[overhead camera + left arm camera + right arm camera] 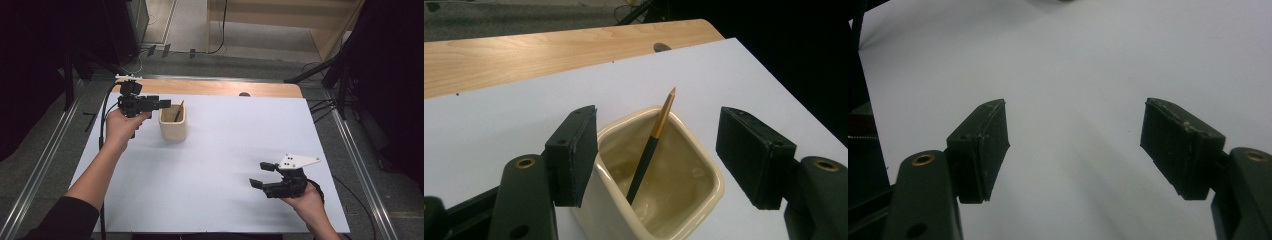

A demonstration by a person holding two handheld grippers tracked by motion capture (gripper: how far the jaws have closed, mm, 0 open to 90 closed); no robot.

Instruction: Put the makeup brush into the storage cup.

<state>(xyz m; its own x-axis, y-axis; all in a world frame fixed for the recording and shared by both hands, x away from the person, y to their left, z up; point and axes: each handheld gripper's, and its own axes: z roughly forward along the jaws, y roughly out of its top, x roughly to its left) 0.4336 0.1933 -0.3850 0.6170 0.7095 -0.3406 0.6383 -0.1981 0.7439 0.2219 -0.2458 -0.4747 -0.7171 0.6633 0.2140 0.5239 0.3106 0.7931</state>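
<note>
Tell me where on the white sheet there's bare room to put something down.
The wide stretch between the cup and the right gripper is bare, and so is the far right corner of the sheet. It's crowded only where the left gripper hangs at the cup with its pencil.

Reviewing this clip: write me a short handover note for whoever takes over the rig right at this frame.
Left gripper: open, hovering at the cream holder, jaws apart on either side of its rim with nothing pressed between them.
Right gripper: open and empty, held low over the white sheet at the near right.
Things: the pencil stands tilted inside the holder, tip up, leaning toward one corner. The holder sits upright on the sheet toward the far left.
Done: pencil looks placed in the holder.
Left: probably just draw the left gripper back without knocking the holder.
</note>
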